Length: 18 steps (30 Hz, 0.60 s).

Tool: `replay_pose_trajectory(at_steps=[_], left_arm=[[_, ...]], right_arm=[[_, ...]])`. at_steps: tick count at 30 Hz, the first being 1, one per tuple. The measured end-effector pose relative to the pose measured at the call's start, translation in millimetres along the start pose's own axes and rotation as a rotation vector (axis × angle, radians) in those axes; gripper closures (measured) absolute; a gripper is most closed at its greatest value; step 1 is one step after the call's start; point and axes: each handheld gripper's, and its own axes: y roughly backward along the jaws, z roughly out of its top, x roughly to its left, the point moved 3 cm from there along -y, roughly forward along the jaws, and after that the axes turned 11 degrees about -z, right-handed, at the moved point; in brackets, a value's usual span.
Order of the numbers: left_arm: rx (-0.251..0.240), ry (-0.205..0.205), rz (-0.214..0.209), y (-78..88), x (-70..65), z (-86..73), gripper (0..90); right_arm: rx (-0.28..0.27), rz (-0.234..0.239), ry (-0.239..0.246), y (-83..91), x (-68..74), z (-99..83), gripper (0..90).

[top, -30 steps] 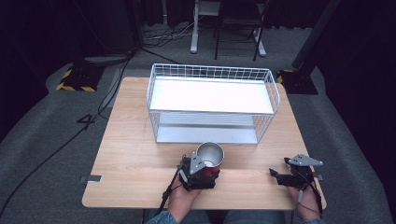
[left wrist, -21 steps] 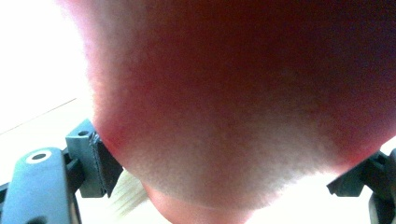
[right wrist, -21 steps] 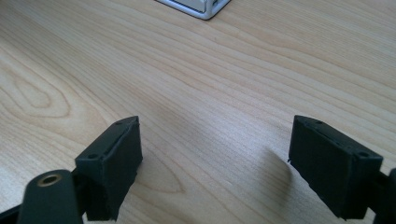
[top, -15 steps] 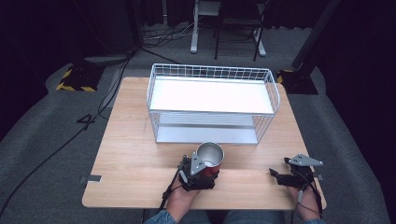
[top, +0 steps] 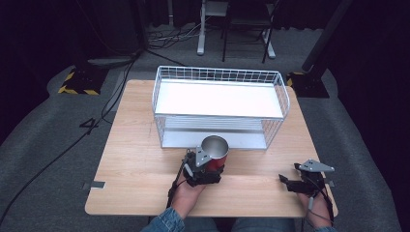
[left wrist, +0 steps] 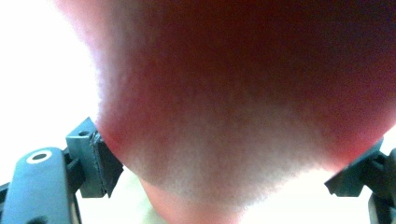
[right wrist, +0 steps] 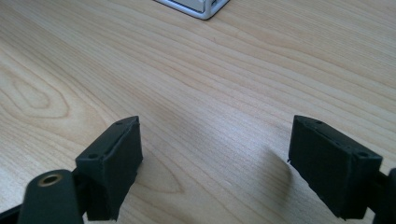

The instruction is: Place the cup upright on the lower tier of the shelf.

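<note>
A red cup [top: 214, 147] with a shiny metal inside stands upright near the middle of the wooden table [top: 135, 159], just in front of the wire basket. My left gripper [top: 211, 163] is shut on its lower wall from the near side. In the left gripper view the red cup [left wrist: 224, 93] is blurred and very close, and the left gripper [left wrist: 224, 170] has a black pad pressed on each flank. My right gripper [top: 289, 177] rests at the table's near right with its jaws open. In its own view the right gripper [right wrist: 215, 158] has only bare wood between the pads.
A white wire basket [top: 217, 116] with a white shelf on top stands across the back half of the table; its corner [right wrist: 196, 7] shows ahead of the right gripper. Chair legs and cables lie on the dark floor beyond.
The left gripper and the red cup have risen slightly and shifted toward the basket. The right gripper has stayed where it was.
</note>
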Motion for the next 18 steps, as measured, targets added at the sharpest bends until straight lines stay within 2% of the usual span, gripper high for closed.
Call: replay_pose_trajectory(at_steps=[6, 9, 12, 18], left_arm=[[-0.011, 0.032, -0.001, -1.7, 7.9, 11.3, 16.5], [-0.012, 0.023, 0.007, -2.0, 11.8, 17.7, 16.5], [-0.038, 0.021, 0.016, -2.3, 13.1, 25.4, 16.5], [-0.041, 0.000, 0.036, -5.7, 17.1, 39.1, 16.5]], right_arm=[[-0.004, -0.003, 0.004, 0.0, 0.0, 0.1, 18.4], [-0.005, -0.004, 0.005, 0.1, 0.1, 0.1, 18.5], [-0.007, -0.006, 0.008, 0.1, 0.3, 0.1, 18.6], [-0.009, -0.008, 0.009, 0.3, 0.6, 0.1, 18.6]])
